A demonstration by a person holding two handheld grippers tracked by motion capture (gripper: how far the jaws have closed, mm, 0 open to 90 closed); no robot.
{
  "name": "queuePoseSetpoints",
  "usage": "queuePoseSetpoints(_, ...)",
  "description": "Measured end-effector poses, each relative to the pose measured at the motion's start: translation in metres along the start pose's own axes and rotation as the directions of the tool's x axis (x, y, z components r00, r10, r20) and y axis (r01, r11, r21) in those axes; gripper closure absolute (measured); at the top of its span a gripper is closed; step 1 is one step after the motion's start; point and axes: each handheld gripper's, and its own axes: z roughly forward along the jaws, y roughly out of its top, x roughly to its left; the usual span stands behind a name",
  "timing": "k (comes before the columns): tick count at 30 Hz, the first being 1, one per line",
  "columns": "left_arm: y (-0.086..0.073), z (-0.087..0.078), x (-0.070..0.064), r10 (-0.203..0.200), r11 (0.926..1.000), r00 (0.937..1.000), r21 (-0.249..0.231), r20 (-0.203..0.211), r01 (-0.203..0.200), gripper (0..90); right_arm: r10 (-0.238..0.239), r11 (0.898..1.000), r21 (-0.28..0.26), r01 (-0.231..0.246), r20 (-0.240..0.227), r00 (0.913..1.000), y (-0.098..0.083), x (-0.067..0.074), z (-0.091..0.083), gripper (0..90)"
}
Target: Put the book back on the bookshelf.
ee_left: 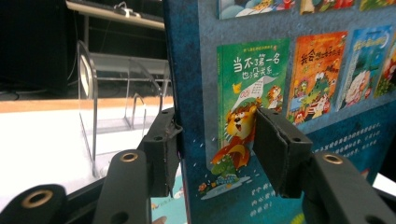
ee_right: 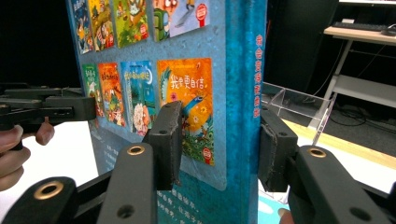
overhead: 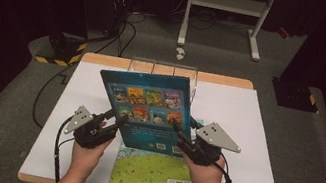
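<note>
A blue picture book (overhead: 147, 105) with small cover pictures on its back is held tilted above the table, its top edge leaning away from me. My left gripper (overhead: 115, 117) grips its lower left edge, and my right gripper (overhead: 180, 129) grips its lower right edge by the spine. In the left gripper view the book (ee_left: 289, 79) stands between the pads (ee_left: 280, 154), which press on both faces. The right gripper view shows the book (ee_right: 196, 42) clamped near its spine by that gripper (ee_right: 217, 140), with the left gripper (ee_right: 51, 109) farther off.
A green picture book (overhead: 152, 171) lies flat at the white table's (overhead: 252, 122) near edge, under the held book. A clear acrylic rack (overhead: 165, 67) stands at the far edge. Beyond the table stand a white frame (overhead: 226, 6) and floor cables.
</note>
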Motion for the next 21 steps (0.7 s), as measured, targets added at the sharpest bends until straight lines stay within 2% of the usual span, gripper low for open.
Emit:
queuePoseSetpoints(4, 0.002, -0.001, -0.001, 0.006, 0.9998, 1.0000, -0.020, 0.007, -0.006, 53.1, 0.004, 1.000, -0.009, -0.004, -0.006, 1.0000, 0.001, -0.001, 0.000, 56.6)
queuePoseSetpoints(7, 0.004, -0.001, 0.000, 0.027, 0.9993, 0.9995, -0.025, 0.014, -0.027, 53.9, 0.001, 1.000, -0.008, -0.001, -0.008, 1.0000, 0.002, -0.001, 0.001, 56.0)
queuePoseSetpoints(12, 0.005, 0.001, 0.004, 0.023, 0.9991, 0.9996, -0.037, 0.019, -0.022, 56.0, 0.003, 1.000, -0.012, -0.003, -0.008, 1.0000, 0.003, -0.004, 0.006, 55.5)
queuePoseSetpoints(13, 0.005, 0.002, 0.004, 0.014, 0.9988, 0.9997, -0.046, 0.021, -0.013, 56.4, 0.005, 1.000, -0.012, -0.006, -0.009, 0.9999, 0.003, -0.005, 0.007, 55.3)
queuePoseSetpoints(14, 0.004, 0.003, 0.006, 0.024, 0.9986, 0.9995, -0.047, 0.021, -0.023, 56.7, 0.003, 1.000, -0.013, -0.003, -0.008, 1.0000, 0.003, -0.007, 0.009, 55.0)
queuePoseSetpoints(21, 0.007, 0.022, 0.014, 0.026, 0.9990, 0.9995, -0.037, 0.016, -0.026, 58.2, 0.006, 1.000, -0.005, -0.006, 0.005, 1.0000, 0.006, -0.019, 0.026, 53.2)
